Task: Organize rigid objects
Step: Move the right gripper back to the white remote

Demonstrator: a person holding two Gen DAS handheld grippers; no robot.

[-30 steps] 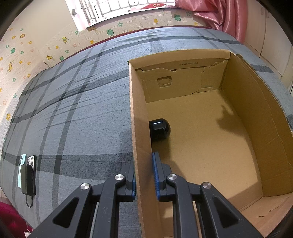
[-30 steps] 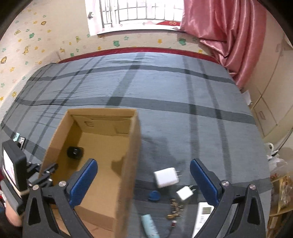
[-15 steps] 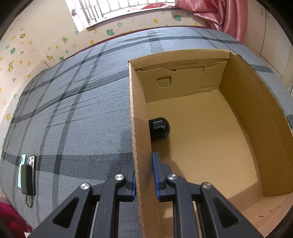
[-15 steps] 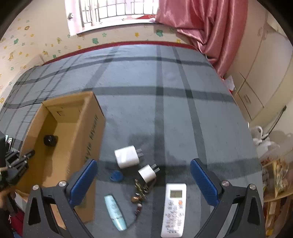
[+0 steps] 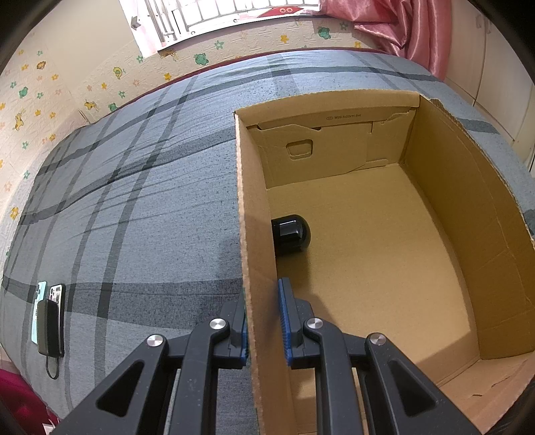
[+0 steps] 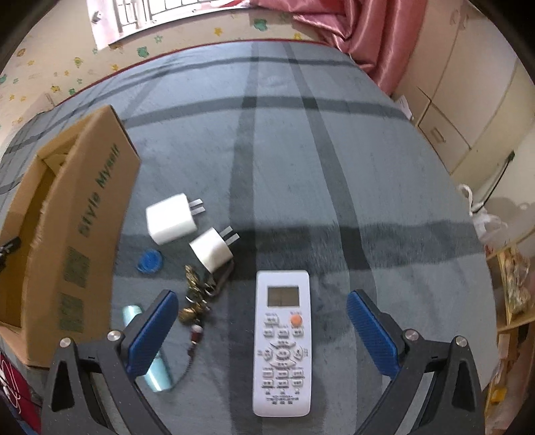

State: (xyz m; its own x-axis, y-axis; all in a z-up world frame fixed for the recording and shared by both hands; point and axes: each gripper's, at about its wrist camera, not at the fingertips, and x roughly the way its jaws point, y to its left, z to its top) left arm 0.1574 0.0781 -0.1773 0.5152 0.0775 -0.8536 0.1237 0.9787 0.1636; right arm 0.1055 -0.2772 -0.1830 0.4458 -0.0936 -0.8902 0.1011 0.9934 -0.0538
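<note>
An open cardboard box (image 5: 495,241) lies on a grey plaid bed; a round black object (image 5: 290,233) rests inside by its left wall. My left gripper (image 5: 264,321) is shut on that wall's rim (image 5: 254,274). In the right wrist view the box (image 6: 80,234) stands at the left. My right gripper (image 6: 260,328) hangs open above a white remote control (image 6: 282,341), which lies between its blue pads without touching them. Beside it lie two white plug chargers (image 6: 170,219) (image 6: 212,249), a blue round tag (image 6: 149,261), a bunch of keys (image 6: 195,301) and a pale blue tube (image 6: 150,354).
Two phones and a dark power bank with a cable (image 5: 50,318) lie at the bed's left edge. A pink curtain (image 6: 361,30) and cream cabinets (image 6: 468,110) stand beyond the bed's right side, with a plastic bag (image 6: 481,217) and shelf (image 6: 515,291) there.
My right gripper has swung right and down, away from over the box; the remote now lies between its open fingers. The left gripper has kept its grip on the box wall.
</note>
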